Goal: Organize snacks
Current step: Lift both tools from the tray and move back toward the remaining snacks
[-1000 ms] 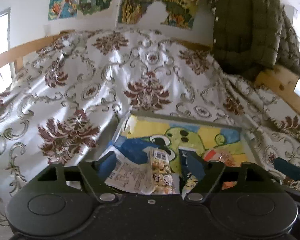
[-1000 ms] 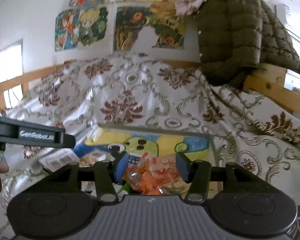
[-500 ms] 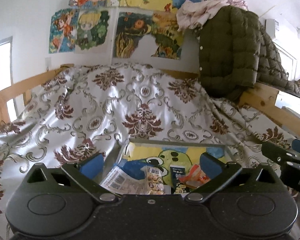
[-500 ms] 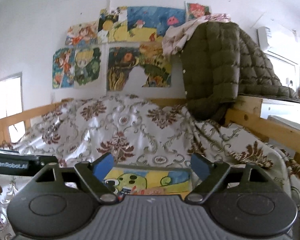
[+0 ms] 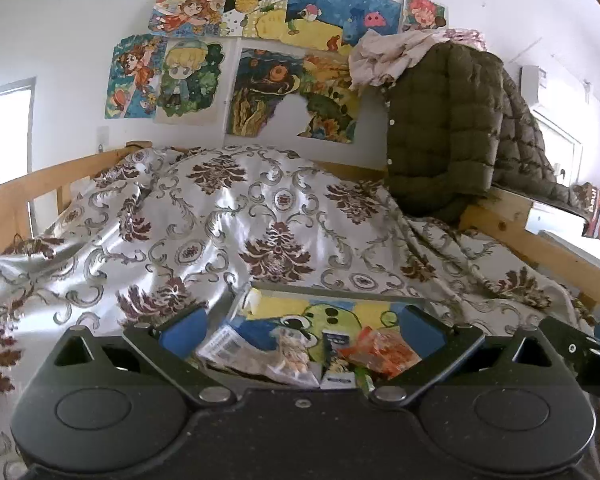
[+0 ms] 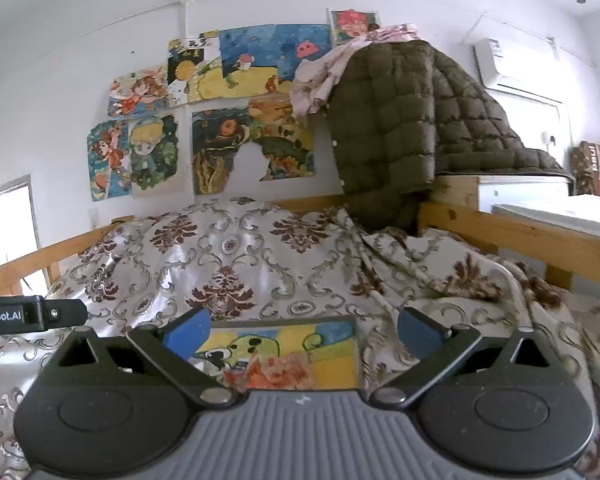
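Note:
A shallow tray (image 5: 352, 306) painted with a green cartoon figure lies on the bed. In it are a white barcode packet (image 5: 224, 343), a clear packet of pale snacks (image 5: 293, 356), a small dark pack (image 5: 336, 342) and an orange packet (image 5: 384, 354). My left gripper (image 5: 302, 330) hangs open, back from the tray, with nothing between its blue pads. In the right wrist view the orange packet (image 6: 276, 372) lies on the tray (image 6: 336, 346). My right gripper (image 6: 304, 330) is pulled back too, its jaws opening and holding nothing.
A patterned brown-and-silver bedcover (image 5: 228, 224) covers the bed inside wooden rails (image 5: 540, 248). An olive quilted jacket (image 5: 448, 128) hangs at the right. Drawings (image 5: 288, 60) cover the wall. One finger (image 6: 40, 314) of the left gripper shows at the right wrist view's left edge.
Both grippers have drawn back and risen from the tray, and their jaws have spread wide. The orange packet that sat between the right jaws now lies in the tray.

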